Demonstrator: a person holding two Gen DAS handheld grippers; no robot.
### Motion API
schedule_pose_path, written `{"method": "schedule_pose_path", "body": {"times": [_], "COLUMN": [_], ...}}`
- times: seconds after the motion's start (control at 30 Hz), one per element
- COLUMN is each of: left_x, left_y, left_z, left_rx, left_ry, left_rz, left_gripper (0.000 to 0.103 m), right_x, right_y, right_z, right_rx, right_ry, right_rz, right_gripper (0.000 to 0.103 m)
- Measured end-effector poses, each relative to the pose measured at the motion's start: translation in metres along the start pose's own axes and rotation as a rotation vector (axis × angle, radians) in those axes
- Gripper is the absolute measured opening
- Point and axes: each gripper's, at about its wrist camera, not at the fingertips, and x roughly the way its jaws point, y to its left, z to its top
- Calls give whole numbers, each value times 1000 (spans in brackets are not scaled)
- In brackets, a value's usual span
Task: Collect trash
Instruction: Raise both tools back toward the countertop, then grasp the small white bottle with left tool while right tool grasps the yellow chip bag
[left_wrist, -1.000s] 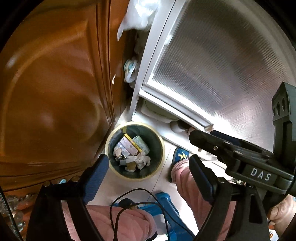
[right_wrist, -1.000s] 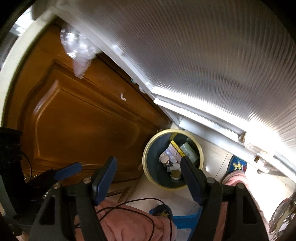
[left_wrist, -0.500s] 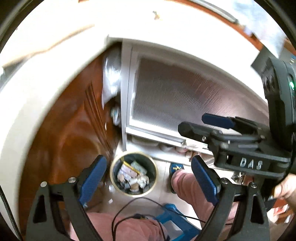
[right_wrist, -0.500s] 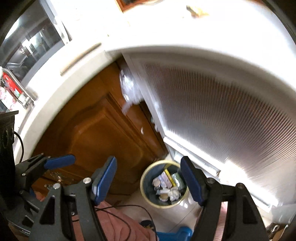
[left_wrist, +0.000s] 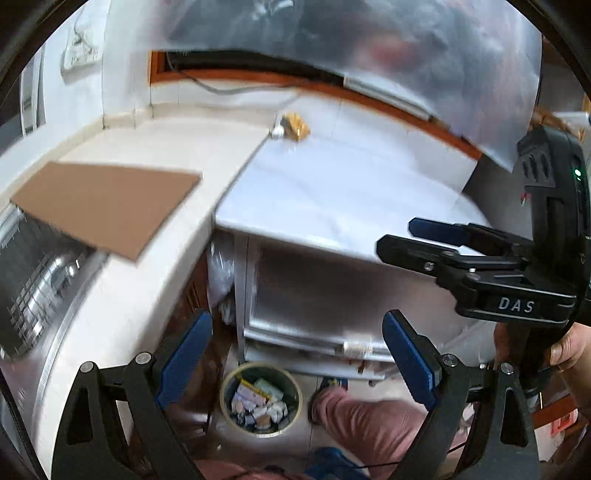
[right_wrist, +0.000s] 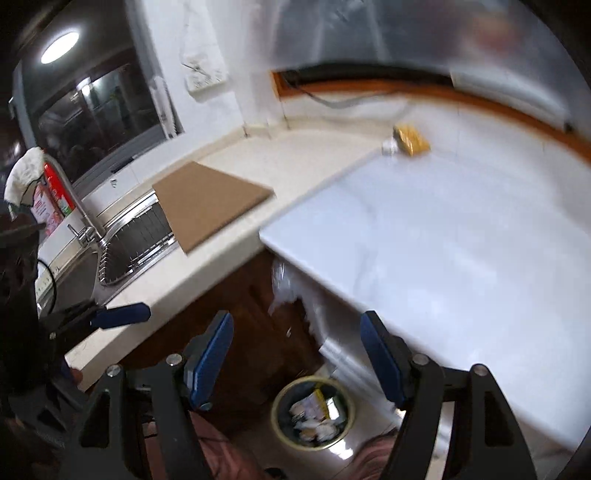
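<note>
Both your grippers have come up from the bin to bench height. Left gripper (left_wrist: 295, 365) has just been opening, nothing between its pads; right gripper (right_wrist: 295, 362) released, empty. Bin (left_wrist: 261, 399) below already holds trash; yellow wrapper (right_wrist: 410, 140) far ahead on the bench (right_wrist: 461, 236) is left.

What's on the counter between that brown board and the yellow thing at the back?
Nothing: between the brown board and the yellow thing the pale countertop is bare, clearest in the right wrist view.

Home kitchen: sink (right_wrist: 122, 254), tap (right_wrist: 79, 210), countertop (right_wrist: 295, 155), wooden cabinet doors (right_wrist: 251, 325).
</note>
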Motion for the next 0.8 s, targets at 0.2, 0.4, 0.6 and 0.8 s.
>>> {"method": "schedule_pose_path", "body": {"times": [0.2, 0.4, 0.6, 0.8], "left_x": [-16, 8, 79, 166], "left_y": [-4, -16, -13, 2], "left_z": [59, 133, 204, 261], "left_rx": [28, 108, 131, 130], "left_ry": [-64, -110, -87, 6], "left_rz": [24, 78, 139, 132], "left_gripper": [93, 92, 92, 81], "right_x": [-15, 15, 77, 146], "right_y": [-17, -64, -131, -176], "right_z": [55, 105, 153, 196], "right_rx": [-93, -101, -46, -10], "right_ry": [-63, -72, -50, -5], "right_rz": [-58, -132, -153, -112], "right_gripper": [72, 72, 72, 72]}}
